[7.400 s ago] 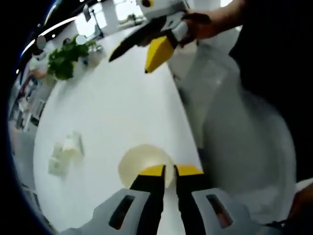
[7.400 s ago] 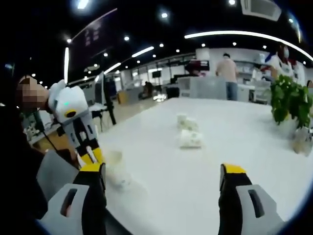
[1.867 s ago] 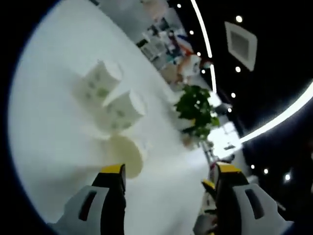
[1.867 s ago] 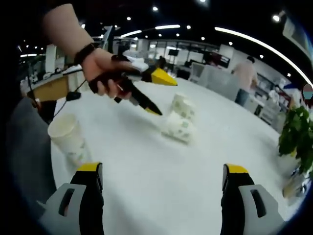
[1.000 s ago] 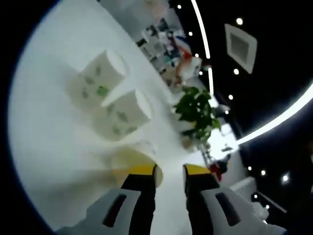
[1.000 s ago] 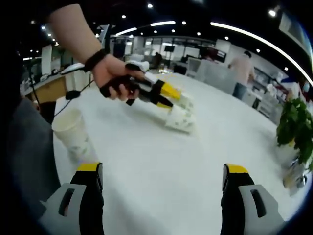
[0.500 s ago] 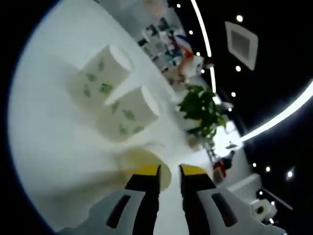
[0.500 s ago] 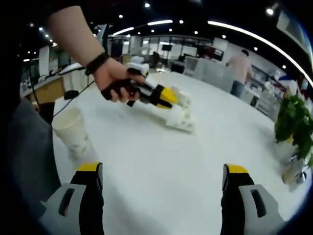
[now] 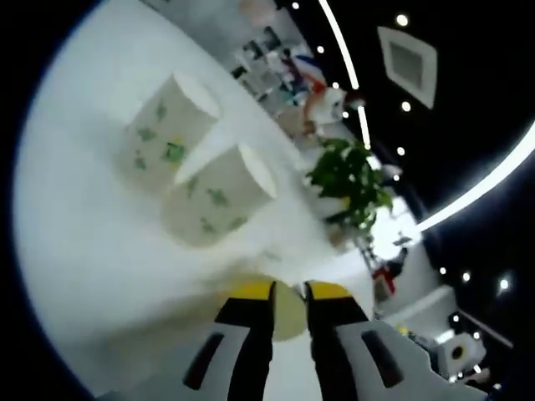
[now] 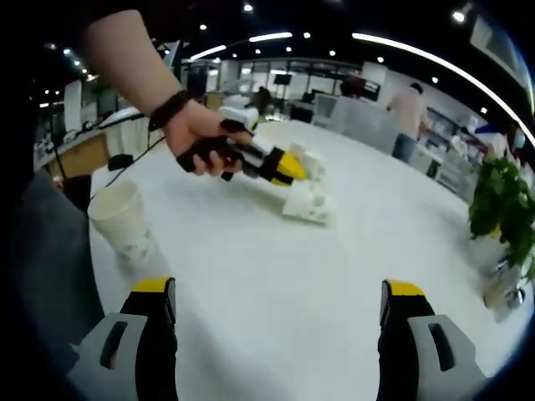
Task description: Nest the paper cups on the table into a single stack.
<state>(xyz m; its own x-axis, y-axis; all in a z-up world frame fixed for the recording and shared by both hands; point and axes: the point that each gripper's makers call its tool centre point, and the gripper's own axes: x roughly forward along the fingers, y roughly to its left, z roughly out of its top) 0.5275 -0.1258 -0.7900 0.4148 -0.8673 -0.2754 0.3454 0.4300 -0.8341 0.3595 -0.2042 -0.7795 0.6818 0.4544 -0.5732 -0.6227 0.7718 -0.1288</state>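
Right gripper spread wide and empty over the white counter, an upright paper cup near its left jaw. Left gripper pinched nearly closed on a cup's rim, just before two lying cups. Beyond, a potted plant and an open office under ceiling strip lights.

My jaws are showing yellow tips on black. The paper cups are showing white with green prints, lying on the white counter.

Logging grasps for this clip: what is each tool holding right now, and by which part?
The left tool is shut on the rim of a paper cup lying near two others. The right tool is open and holds nothing.
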